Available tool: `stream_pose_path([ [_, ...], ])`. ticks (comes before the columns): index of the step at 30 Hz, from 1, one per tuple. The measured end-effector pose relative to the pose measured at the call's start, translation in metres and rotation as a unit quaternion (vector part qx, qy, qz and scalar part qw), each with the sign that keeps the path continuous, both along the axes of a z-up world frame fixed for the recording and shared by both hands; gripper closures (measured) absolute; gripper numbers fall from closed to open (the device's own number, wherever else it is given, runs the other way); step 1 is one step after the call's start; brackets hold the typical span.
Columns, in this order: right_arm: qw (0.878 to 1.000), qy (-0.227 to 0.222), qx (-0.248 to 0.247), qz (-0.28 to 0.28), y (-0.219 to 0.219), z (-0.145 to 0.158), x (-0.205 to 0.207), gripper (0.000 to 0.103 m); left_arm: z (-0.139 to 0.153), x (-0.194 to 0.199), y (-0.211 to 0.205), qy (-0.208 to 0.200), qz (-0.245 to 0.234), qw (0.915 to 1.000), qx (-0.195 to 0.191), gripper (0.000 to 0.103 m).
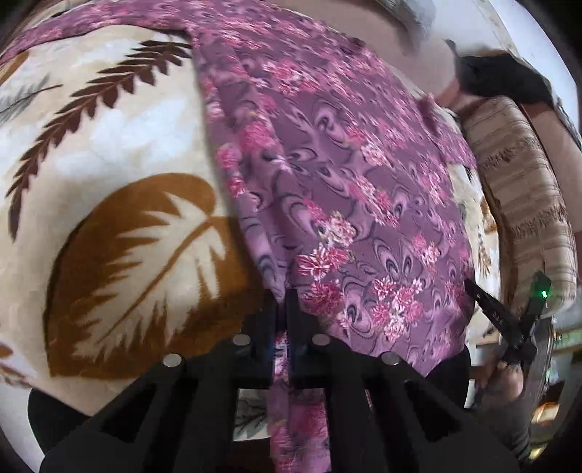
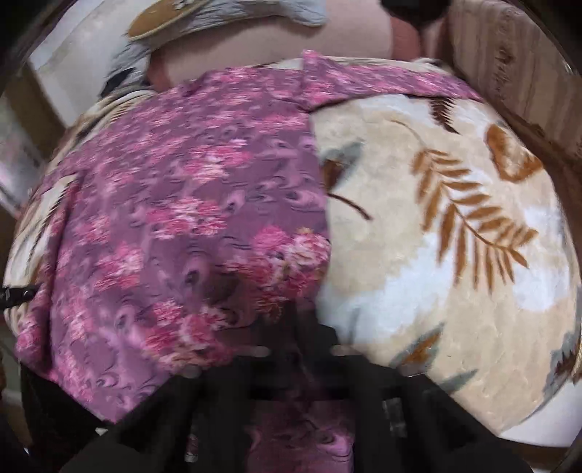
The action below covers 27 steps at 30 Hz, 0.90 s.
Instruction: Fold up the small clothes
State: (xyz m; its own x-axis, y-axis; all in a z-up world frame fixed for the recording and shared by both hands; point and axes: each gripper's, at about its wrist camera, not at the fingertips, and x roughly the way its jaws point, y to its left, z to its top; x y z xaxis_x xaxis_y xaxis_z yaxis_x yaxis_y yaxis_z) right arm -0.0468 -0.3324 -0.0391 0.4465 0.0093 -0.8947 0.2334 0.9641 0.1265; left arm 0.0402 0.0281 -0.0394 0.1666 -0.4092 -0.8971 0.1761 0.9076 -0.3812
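A purple garment with pink flowers [image 1: 345, 182] lies spread on a cream blanket with brown leaf prints [image 1: 109, 182]. My left gripper [image 1: 280, 309] is shut on the garment's near left edge, with cloth hanging down between the fingers. In the right wrist view the same garment [image 2: 182, 218] covers the left half of the blanket [image 2: 436, 236]. My right gripper [image 2: 298, 320] is shut on the garment's near right edge; the view is blurred and the fingers show dark. The right gripper also shows in the left wrist view [image 1: 509, 320] at the garment's right side.
A striped beige cushion [image 1: 523, 189] lies to the right of the blanket. A pinkish bolster [image 2: 276, 43] and a grey feather-print cloth [image 2: 225, 14] lie at the far edge.
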Motion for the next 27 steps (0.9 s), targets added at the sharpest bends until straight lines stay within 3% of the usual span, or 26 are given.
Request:
stream_pose_path([
  [3,0.999,-0.048,0.024,-0.009,-0.011,0.029,-0.015,0.1,0.019,-0.005,0.018,-0.037,0.011,0.9982,0.046,0.101],
  [5,0.997,-0.06,0.034,-0.02,-0.022,0.039,-0.025,0.1,0.025,-0.01,0.036,-0.062,0.024,0.9923,0.104,0.101],
  [6,0.998,-0.055,0.036,-0.024,-0.027,0.037,-0.026,0.1,0.023,-0.011,0.048,-0.059,0.028,0.9897,0.127,0.1],
  [8,0.999,-0.024,0.025,-0.031,-0.031,0.023,-0.024,0.102,0.01,-0.01,0.072,-0.023,0.047,0.9907,0.126,0.101],
  [10,0.999,0.017,0.027,-0.039,-0.033,0.006,-0.02,0.102,0.002,-0.011,0.086,-0.008,0.068,0.9849,0.159,0.102],
  [12,0.998,0.022,0.031,-0.058,-0.036,0.007,-0.021,0.099,0.007,-0.013,0.099,-0.002,0.085,0.9897,0.115,0.102],
  [14,0.996,-0.01,0.059,-0.06,-0.038,0.02,-0.02,0.096,0.016,-0.013,0.101,-0.003,0.085,0.9938,0.072,0.102],
  [15,0.996,-0.023,0.066,-0.058,-0.037,0.027,-0.018,0.096,0.028,-0.011,0.095,-0.023,0.077,0.9947,0.064,0.101],
  [17,0.994,-0.055,0.079,-0.043,-0.031,0.044,-0.006,0.095,0.042,-0.004,0.08,-0.053,0.06,0.995,0.059,0.089],
  [19,0.994,-0.068,0.082,-0.033,-0.023,0.051,0.007,0.092,0.051,0.007,0.057,-0.08,0.05,0.9944,0.05,0.051],
  [20,0.994,-0.07,0.083,-0.027,-0.017,0.05,0.016,0.092,0.05,0.014,0.044,-0.091,0.05,0.9932,0.053,0.045],
  [23,0.996,-0.054,0.071,-0.014,-0.006,0.031,0.037,0.091,0.028,0.032,0.012,-0.089,0.039,0.993,0.067,0.043],
  [26,0.998,0.017,0.054,0.002,0.003,-0.012,0.05,0.094,-0.01,0.041,-0.011,-0.065,0.034,0.9921,0.102,0.043],
  [27,0.999,0.012,0.047,0.006,0.005,-0.017,0.05,0.094,-0.014,0.037,-0.016,-0.087,0.03,0.988,0.124,0.04],
])
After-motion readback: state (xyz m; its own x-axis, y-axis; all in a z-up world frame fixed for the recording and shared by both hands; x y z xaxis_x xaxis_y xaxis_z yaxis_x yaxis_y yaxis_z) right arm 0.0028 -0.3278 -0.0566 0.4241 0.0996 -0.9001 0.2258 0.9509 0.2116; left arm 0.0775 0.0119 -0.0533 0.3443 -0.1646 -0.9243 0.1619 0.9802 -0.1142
